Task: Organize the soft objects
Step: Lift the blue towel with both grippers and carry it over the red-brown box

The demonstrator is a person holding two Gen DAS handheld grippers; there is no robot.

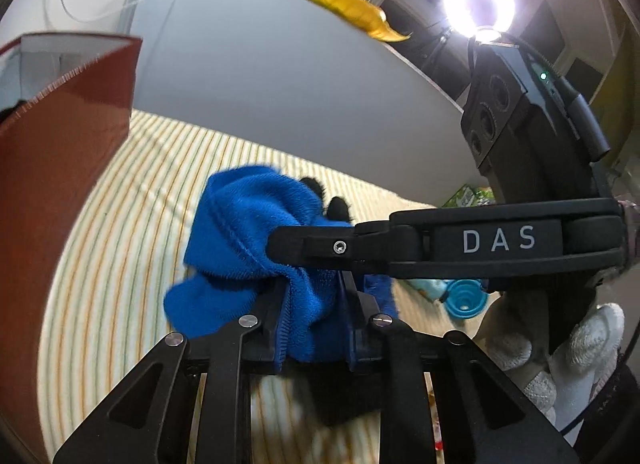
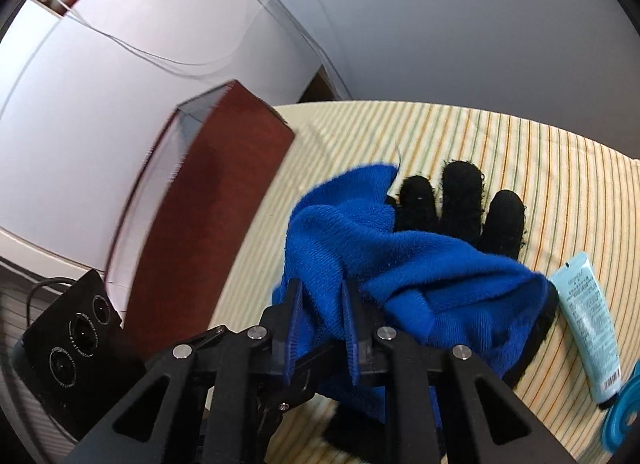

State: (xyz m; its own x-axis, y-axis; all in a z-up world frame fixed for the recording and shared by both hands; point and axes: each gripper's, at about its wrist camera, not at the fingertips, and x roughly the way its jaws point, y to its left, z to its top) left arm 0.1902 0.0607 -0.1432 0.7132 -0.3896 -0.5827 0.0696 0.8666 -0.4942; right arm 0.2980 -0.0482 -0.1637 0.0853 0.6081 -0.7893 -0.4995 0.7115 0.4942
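Note:
A blue towel is bunched over a black glove on the striped cloth. My left gripper is shut on a fold of the blue towel. My right gripper is shut on another fold of the same towel. In the left wrist view the right gripper crosses from the right and presses into the towel. Three glove fingers stick out beyond the towel in the right wrist view. The rest of the glove is hidden under the towel.
A red-brown box stands open at the left, close to the towel; it also shows in the left wrist view. A pale blue tube and a blue funnel lie at the right. A white wall is behind.

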